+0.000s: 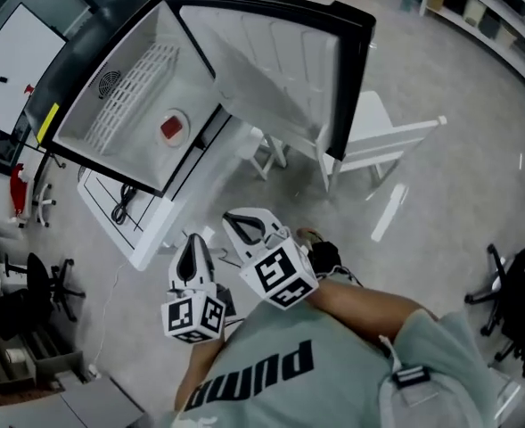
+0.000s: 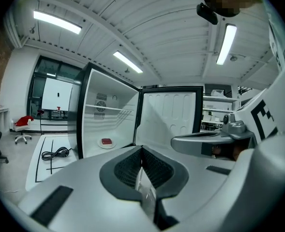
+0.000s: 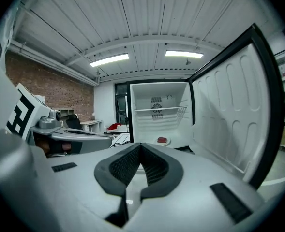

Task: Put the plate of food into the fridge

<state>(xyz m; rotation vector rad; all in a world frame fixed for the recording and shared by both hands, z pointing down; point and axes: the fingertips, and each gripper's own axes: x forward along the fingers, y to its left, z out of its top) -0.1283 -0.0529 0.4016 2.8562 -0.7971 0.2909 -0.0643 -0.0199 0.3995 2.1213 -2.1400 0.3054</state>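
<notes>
Since the plate of food (image 1: 174, 127) is already sitting inside the fridge (image 1: 184, 77), I'd say the main part of your job looks done. It's a small white plate with a red chunk on it, resting on the fridge's bottom floor below the wire shelf (image 1: 134, 91), roughly mid-floor and not hanging over the front edge as far as I can tell.

What's left, in my reading, is just the door (image 1: 280, 61). It hangs wide open off the fridge's side, so if you count closing up as part of the task, that bit isn't done yet. The task line only asks for the plate going in, so you could argue you're finished.

Your left tool (image 2: 142, 150) has its jaws pressed together with nothing between them. Same story for your right tool (image 3: 140, 147): jaws together, nothing pinched. Both sit well back from the fridge, side by side in front of your chest, pointing toward the open compartment.

Outside the fridge, a black power cable (image 1: 124, 205) lies coiled on the white panel just in front of its open mouth, and a white chair (image 1: 380, 141) stands right behind the open door. Mind that chair if you go for the door.
</notes>
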